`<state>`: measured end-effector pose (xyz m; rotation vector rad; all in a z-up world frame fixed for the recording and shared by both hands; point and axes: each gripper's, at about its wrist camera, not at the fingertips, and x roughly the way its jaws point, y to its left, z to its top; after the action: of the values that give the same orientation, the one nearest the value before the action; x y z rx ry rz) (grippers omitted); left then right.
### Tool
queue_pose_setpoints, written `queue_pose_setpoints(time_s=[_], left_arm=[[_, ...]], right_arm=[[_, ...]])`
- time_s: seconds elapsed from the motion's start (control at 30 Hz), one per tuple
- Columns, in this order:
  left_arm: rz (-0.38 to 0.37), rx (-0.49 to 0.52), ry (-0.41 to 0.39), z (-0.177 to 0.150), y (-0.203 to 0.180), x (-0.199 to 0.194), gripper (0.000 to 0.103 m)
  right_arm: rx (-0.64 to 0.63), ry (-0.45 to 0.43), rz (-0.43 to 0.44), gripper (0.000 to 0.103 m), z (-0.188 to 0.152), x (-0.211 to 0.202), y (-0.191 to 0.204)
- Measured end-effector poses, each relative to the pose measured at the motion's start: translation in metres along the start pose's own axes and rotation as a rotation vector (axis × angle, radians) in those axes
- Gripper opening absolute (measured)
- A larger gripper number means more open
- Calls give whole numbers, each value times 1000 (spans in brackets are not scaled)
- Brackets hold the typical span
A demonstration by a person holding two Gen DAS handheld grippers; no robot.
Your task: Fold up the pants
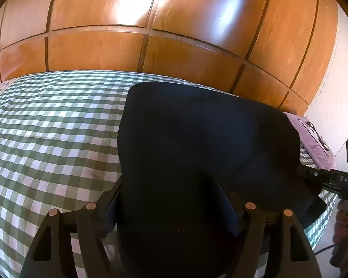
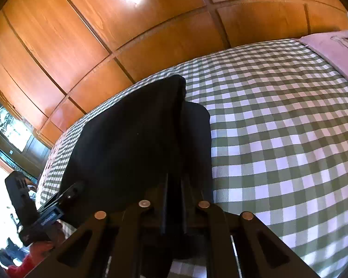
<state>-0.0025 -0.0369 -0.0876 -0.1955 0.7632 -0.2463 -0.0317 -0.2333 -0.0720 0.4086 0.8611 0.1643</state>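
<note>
One pair of dark pants (image 1: pixel 204 143) lies folded on the checked bed (image 1: pixel 46 125), at its near edge. Soft and limp, it is best pinched at folded edges. Right gripper (image 2: pixel 174 199) is clenched on the cloth, angled down; left gripper (image 1: pixel 171 199) gapes wide, released, straddling the fabric.

Bed (image 1: pixel 46 127) under green-and-white checked sheet. Behind it, glossy orange-brown wooden wardrobe panels (image 1: pixel 99 48) with dark seams, bright glare patches on them. Pale wall (image 1: pixel 331 97) at one end. Pink pillow (image 2: pixel 336 53). Bright window (image 2: pixel 9 127) opposite.
</note>
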Motion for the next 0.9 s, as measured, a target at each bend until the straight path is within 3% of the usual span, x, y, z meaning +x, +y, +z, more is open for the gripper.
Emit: queue_pose_setpoints(time_s=[0.1,0.2,0.27,0.37,0.5,0.63,0.7,0.8,0.9], left_arm=[[-33,-58,53,13,14,-8,73],[-13,-108,-13,32,27,-33,73],[-32,-95,-53,51,26,-42,73],[-24,-1,-33,77,9,-29,73],[-8,133,74,97,-22,17,67],[46,227,145,95,-42,52,66],[75,259,162,92,-45,66,66],[71,242,156,92,-43,75,69],[63,227,157,93,-41,85,73]], right_arm=[[-43,-44,-46,21,10,-18,10],[-155,-126,-57,23,29,-39,33],[-246,-147,-29,33,44,-38,56],[-336,-97,-32,33,59,-10,85],[-343,2,-42,33,65,38,94],[-352,37,-171,23,63,70,76],[-320,35,-196,15,61,75,60],[-261,5,-168,1,59,74,40],[-227,-32,-142,0,58,82,26]])
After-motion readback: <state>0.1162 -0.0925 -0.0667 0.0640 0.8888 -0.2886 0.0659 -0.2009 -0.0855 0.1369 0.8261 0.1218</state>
